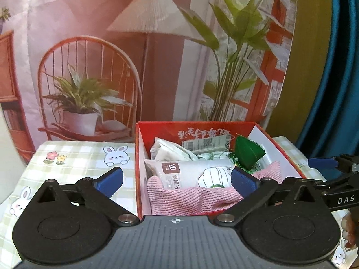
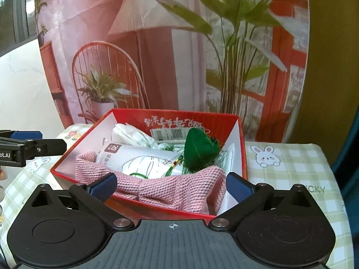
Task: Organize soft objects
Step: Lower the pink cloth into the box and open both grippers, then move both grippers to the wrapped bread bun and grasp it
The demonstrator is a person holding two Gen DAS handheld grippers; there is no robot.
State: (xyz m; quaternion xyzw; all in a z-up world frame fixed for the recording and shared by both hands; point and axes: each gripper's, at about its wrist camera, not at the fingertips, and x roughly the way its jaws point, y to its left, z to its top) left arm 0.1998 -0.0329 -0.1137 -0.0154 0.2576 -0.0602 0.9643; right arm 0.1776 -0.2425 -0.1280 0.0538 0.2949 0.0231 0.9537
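A red cardboard box stands on the table, filled with soft things. A pink knitted cloth lies along its near side. Behind it lie a white soft pack marked 20, a green cloth pyramid with tassel and white crumpled fabric. My left gripper is open and empty, just in front of the box. My right gripper is open and empty at the box's near edge, over the pink cloth.
The table has a green checked cloth with bunny prints. A printed backdrop of a lamp, chair and plants hangs right behind the box. The other gripper shows at the right edge and left edge.
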